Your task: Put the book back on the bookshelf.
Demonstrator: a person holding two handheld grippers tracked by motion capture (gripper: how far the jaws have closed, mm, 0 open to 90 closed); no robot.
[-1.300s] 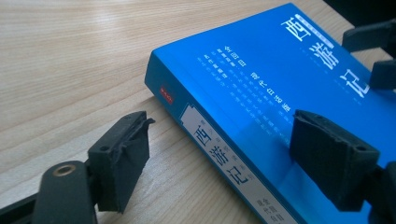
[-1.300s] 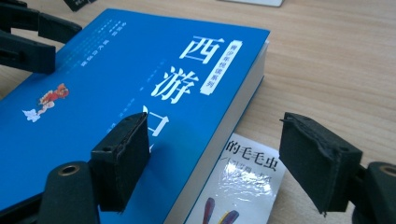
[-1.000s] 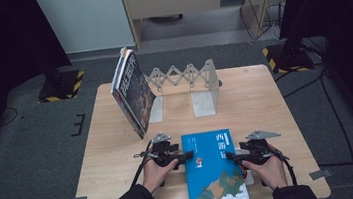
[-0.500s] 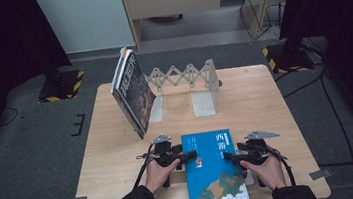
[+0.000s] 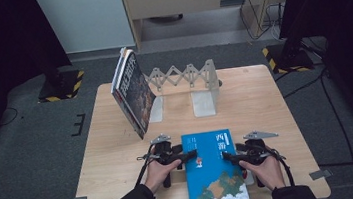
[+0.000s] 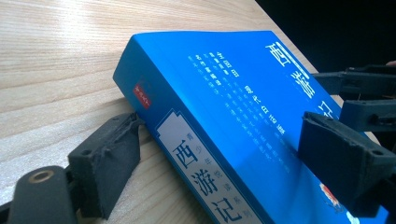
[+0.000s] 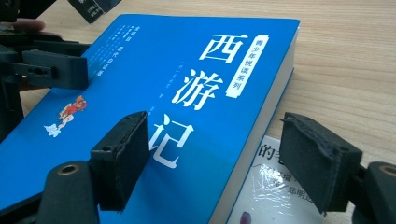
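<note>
A pale wooden worktop (image 5: pixel 270 99) stands on grey carpet between dark curtains, with a cabinet and cables at 12 o'clock. At the 6 o'clock edge lies a thick blue paperback (image 5: pixel 214 168), cover up; beyond it, toward 12 o'clock, an expanding metal book rack (image 5: pixel 182 76) carries a dark book (image 5: pixel 133 92) leaning at its 9 o'clock end. The left tongs (image 5: pixel 185 156) are spread, straddling the paperback's spine edge: in the left gripper view one jaw sits low against the spine on the worktop and the other rides over the cover. The right tongs (image 5: pixel 229 156) are likewise spread across the page edge, one jaw over the cover, the other outside the fore-edge above a second, film-wrapped book (image 7: pixel 275 196) lying partly beneath. We judge the paperback fairly heavy, stiff when closed, and glossy, hence liable to slip. We would grip it deep across its full thickness at the two long edges, near mid-length, so that the covers stay shut and the block does not sag.
</note>
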